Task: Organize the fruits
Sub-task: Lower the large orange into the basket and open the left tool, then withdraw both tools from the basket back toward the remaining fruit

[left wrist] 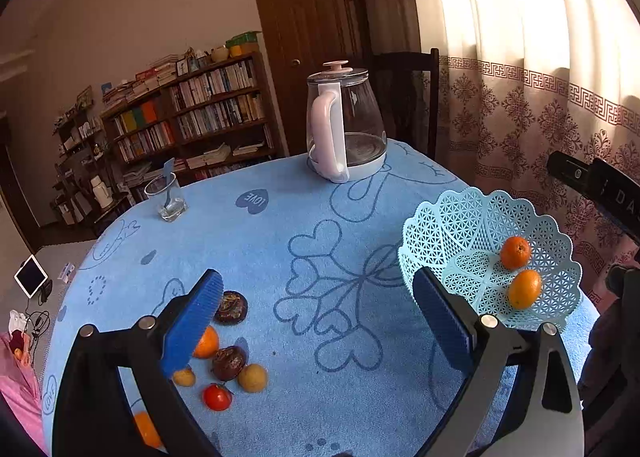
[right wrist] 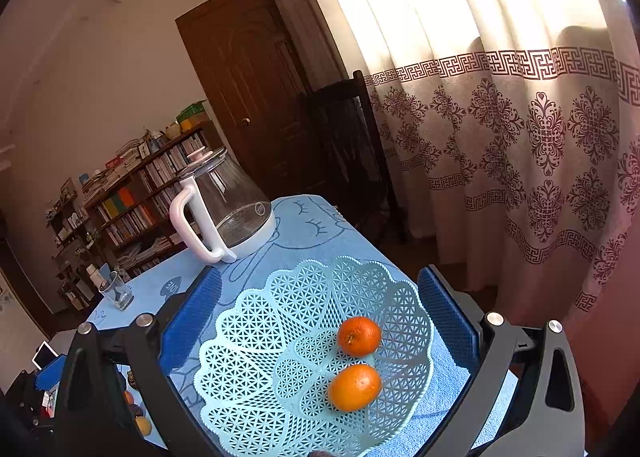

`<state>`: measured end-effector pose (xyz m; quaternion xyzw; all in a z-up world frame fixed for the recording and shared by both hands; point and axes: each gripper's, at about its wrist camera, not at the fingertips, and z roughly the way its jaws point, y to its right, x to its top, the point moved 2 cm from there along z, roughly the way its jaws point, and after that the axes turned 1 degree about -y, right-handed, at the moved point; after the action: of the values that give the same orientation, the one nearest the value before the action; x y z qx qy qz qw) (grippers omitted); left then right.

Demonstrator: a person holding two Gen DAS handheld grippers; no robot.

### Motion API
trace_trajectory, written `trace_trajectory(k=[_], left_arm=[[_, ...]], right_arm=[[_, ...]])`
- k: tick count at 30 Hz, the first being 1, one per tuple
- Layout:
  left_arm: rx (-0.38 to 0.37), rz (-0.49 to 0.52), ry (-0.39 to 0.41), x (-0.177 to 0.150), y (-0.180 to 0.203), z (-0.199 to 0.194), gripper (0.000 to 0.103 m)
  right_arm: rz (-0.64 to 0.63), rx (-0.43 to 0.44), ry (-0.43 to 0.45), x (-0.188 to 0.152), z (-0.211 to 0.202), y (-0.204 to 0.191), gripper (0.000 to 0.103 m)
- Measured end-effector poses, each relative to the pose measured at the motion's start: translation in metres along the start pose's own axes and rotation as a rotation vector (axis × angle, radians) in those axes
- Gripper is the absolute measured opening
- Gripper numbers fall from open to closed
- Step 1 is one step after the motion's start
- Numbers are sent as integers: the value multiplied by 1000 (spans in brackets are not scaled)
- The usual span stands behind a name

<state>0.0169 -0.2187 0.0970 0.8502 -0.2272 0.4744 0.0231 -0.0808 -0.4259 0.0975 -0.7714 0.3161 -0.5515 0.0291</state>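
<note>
Only in the left wrist view is the loose fruit pile seen, lower left on the blue tablecloth: two passion fruits, two yellow fruits, one tomato and two oranges. In both views two oranges are shown inside the basket. The left gripper and right gripper are held wide open, nothing gripped.

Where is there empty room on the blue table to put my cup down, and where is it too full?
Bare cloth lies in the middle, between the kettle, the glass and the basket. The basket holds only two oranges, so there is room inside too. It is crowded beside the left gripper, where the loose fruits cluster.
</note>
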Motion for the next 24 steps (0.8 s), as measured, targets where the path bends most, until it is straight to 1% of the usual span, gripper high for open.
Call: trace_trajectory(k=[9,21,24], left_arm=[[84,-22,-2,-12,-24,-8,95],[147,-69,5,-23,-52,-23,95],[165,-72,13,-24,-57,-26,95]], right_arm=[[-50,48,-11,-8,-6,-21,100],[-109,105,-24,-18,-13,-45,100],[-152,144,-29,-21,-12,-53,100]])
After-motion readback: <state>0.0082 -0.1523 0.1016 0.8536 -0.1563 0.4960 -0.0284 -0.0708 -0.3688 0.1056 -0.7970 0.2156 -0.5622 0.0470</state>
